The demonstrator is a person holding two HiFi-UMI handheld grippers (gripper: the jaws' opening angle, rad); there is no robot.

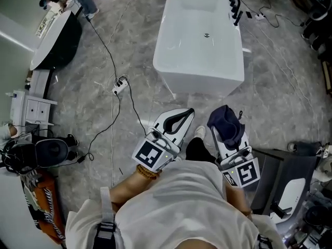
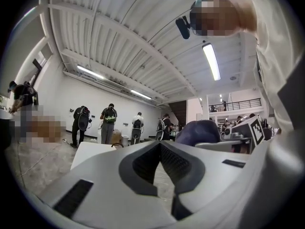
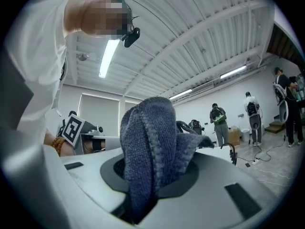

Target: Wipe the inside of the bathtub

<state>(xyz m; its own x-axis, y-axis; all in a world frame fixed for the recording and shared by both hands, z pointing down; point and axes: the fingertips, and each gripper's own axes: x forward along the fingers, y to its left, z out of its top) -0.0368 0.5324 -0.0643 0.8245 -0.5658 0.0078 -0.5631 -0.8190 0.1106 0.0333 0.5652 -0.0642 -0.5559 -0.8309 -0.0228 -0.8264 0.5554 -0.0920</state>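
The white bathtub (image 1: 199, 40) stands ahead on the marble floor, with a black faucet (image 1: 233, 7) at its far right rim. Both grippers are held near the person's chest, well short of the tub. My left gripper (image 1: 179, 119) is shut with nothing between its tips; in the left gripper view its black pads (image 2: 143, 163) meet at the tip. My right gripper (image 1: 228, 131) is shut on a dark blue cloth (image 1: 225, 121), which bunches up out of the jaws in the right gripper view (image 3: 150, 142). The cloth (image 2: 198, 131) also shows from the left gripper.
A power strip (image 1: 120, 85) and black cables trail across the floor left of the tub. A dark tub (image 1: 54, 40) and a white cabinet (image 1: 31, 108) stand at the left, gear bags (image 1: 46, 152) below them. A dark box (image 1: 282, 175) sits at the right. Several people (image 2: 109, 123) stand by the far wall.
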